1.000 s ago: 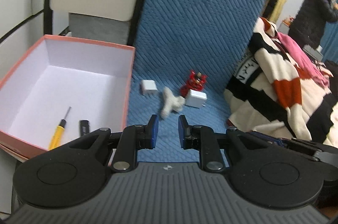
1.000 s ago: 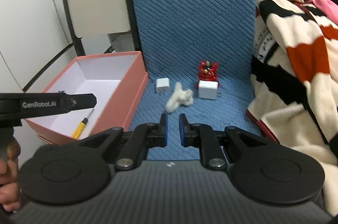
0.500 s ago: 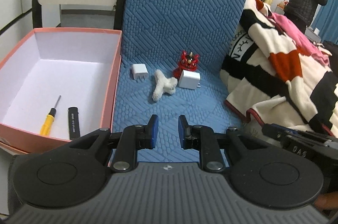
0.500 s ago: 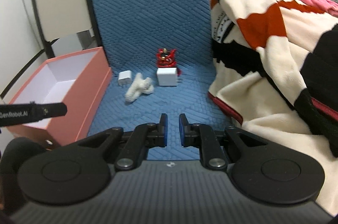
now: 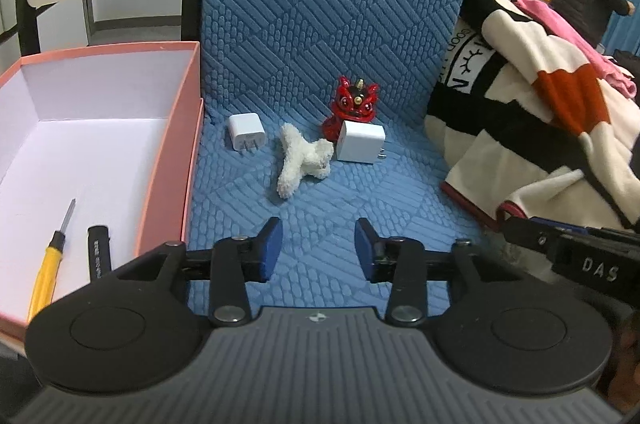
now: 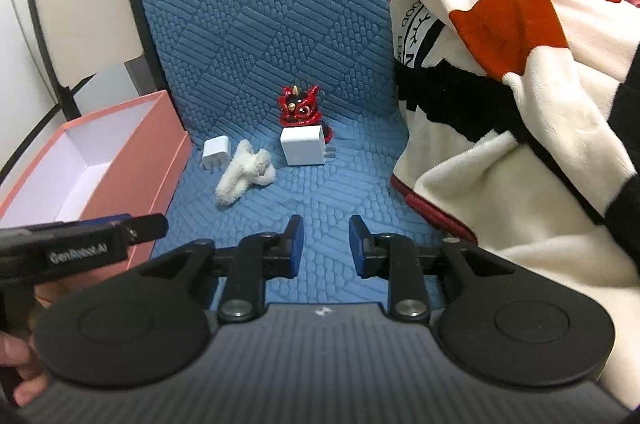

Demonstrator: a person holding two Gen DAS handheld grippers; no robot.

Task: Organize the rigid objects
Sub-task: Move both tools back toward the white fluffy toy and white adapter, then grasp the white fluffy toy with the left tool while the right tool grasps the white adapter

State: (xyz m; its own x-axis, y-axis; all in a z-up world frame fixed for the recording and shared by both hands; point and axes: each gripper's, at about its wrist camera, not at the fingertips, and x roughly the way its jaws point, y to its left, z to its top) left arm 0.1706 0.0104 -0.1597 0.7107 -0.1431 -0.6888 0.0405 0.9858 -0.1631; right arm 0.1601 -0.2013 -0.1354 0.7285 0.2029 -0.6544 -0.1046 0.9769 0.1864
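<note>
Both grippers, left gripper [image 5: 316, 244] and right gripper [image 6: 322, 242], have jaws released and empty. Large charger [image 6: 303, 146] lies dead ahead of the right, nearer than the small charger [image 5: 245, 131] beside the box [image 5: 176, 159].

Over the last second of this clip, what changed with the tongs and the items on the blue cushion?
Both the left tongs and the right tongs opened from nearly shut to wide; neither holds anything. The small charger, fluffy white toy, large charger and red lion figure stayed put; the screwdriver remains in the pink box.
</note>
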